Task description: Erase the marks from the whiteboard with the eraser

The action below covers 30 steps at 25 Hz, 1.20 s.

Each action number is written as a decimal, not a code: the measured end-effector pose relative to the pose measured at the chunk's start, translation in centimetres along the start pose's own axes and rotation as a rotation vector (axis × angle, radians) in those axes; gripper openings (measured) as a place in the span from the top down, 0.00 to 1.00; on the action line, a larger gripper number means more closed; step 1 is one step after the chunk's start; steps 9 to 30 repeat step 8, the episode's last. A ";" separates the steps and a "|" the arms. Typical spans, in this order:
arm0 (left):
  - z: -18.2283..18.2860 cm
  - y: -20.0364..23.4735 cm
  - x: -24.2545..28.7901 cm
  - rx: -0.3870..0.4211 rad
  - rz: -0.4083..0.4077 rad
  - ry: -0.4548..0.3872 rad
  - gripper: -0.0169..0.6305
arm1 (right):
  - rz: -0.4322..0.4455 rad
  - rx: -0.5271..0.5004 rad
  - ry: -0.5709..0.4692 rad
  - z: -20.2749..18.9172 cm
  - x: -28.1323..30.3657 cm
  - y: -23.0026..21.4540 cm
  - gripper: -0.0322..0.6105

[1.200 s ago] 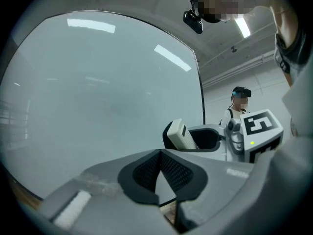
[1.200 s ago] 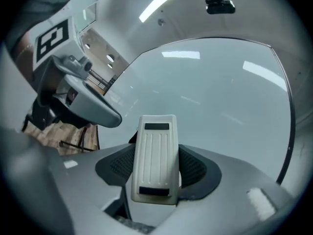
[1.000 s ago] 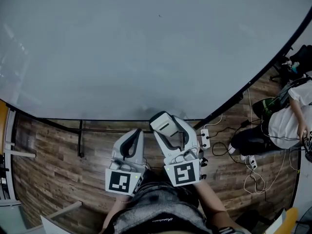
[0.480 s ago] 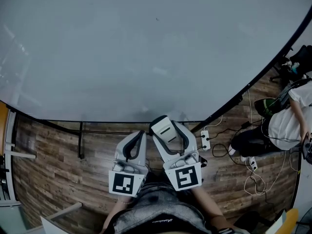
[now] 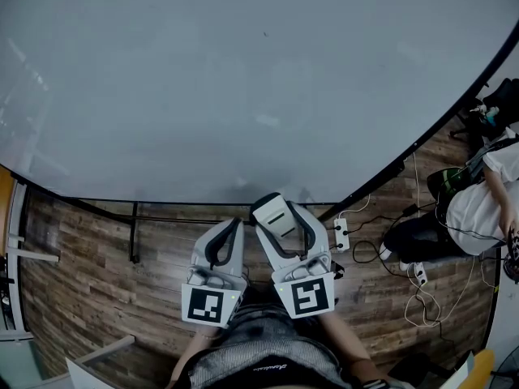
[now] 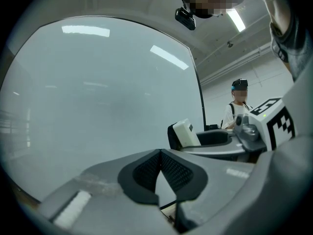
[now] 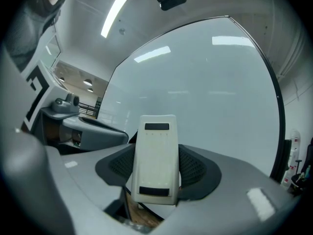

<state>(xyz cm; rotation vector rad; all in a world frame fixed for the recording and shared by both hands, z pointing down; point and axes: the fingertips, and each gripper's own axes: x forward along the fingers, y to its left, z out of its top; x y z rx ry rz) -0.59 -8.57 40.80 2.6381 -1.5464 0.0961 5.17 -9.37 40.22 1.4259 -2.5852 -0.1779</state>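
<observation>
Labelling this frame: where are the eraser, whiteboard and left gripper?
eraser [image 7: 155,158], right gripper view, middle of its white back.
whiteboard [image 5: 203,79], head view, bare surface.
left gripper [image 6: 160,158], left gripper view, between its fingertips.

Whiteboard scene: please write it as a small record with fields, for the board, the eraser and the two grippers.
whiteboard: almost clean, one tiny dark speck high up
right gripper: shut on the eraser
eraser: white, upright between the jaws
left gripper: shut, empty, beside the right gripper
</observation>
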 end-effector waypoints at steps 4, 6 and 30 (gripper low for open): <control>0.0 0.0 0.0 0.004 0.002 0.004 0.98 | 0.003 0.000 0.005 -0.1 0.0 -0.1 0.54; -0.1 -0.1 0.0 0.007 0.002 0.008 0.98 | 0.005 0.000 0.009 -0.2 0.0 -0.1 0.54; -0.2 -0.1 0.0 0.011 0.003 0.011 0.98 | 0.007 0.001 0.009 -0.3 -0.1 0.0 0.54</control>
